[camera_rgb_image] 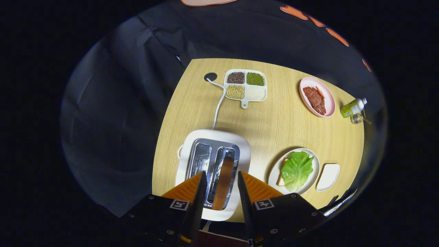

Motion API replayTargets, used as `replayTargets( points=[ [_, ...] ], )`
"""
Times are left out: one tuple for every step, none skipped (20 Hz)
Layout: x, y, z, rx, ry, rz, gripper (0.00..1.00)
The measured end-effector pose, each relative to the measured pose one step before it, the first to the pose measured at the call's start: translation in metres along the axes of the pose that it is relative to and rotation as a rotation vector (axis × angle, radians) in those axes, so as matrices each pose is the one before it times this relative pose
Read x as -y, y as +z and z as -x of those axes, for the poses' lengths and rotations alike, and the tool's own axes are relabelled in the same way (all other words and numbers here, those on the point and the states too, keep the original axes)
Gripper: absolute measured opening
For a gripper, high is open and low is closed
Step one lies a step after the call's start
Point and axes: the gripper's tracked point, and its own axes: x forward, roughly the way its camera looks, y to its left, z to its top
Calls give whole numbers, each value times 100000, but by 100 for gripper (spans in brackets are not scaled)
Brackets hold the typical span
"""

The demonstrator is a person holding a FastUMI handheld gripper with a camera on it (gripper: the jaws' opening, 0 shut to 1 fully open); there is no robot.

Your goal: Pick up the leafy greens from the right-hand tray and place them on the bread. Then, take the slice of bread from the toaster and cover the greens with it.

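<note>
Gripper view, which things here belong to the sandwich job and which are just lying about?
Job: toaster; bread slice standing in its slot, between the open fingers; leafy greens lying on the bread on the white plate; small white tray beside it.

Lying about: divided dish of beans; pink plate with meat; green bottle.

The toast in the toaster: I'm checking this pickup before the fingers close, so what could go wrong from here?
1. The gripper is open around the toast, which sits edge-on in the toaster's narrow slot; a skewed pinch could jam it against the metal.
2. The lettuce lies loose on the bread on the plate; setting the toast down roughly could slide it off.
</note>
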Motion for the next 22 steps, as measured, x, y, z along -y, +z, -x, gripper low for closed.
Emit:
replayTargets(
  points=[
    [-26, -99, -231, -840, -243, -587, 48],
    [-93, -17, -201, -623, 250, -963, 39],
    [-148, -47, -131, -704, 266, -639, 30],
    [-182, 110, -51, -238, 486, 153, 24],
    [-107, 107, 14, 382, 121, 453, 16],
    [69, -11, 42, 53, -153, 267, 14],
    [-6, -101, 110, -79, 259, -79, 11],
    [-224, -75, 207, -155, 727, -417, 10],
    [-47, 10, 284, -4, 926, -425, 9],
    [33, 140, 498, 286, 668, -413, 9],
    [97, 244, 539, 720, 834, -574, 9],
    [-4, 262, 699, 1064, 730, -543, 9],
    [66, 305, 693, 1526, 767, -168, 8],
    [119, 164, 821, 1147, 835, 928, 8],
    [119, 257, 880, 1789, 375, 1279, 8],
    [-44, 121, 941, 1925, 825, 609, 9],
    [-58, 269, 929, 1911, 1293, -230, 9],
    [19, 109, 1014, 1715, 1404, -33, 9],
    [248, 186, 948, 1677, 828, 252, 9],
    [297, 91, 901, 1351, 575, 519, 8],
    [308, 46, 868, 1366, 496, 138, 8],
    [406, -151, 688, 885, 853, 243, 9]
  ],
)
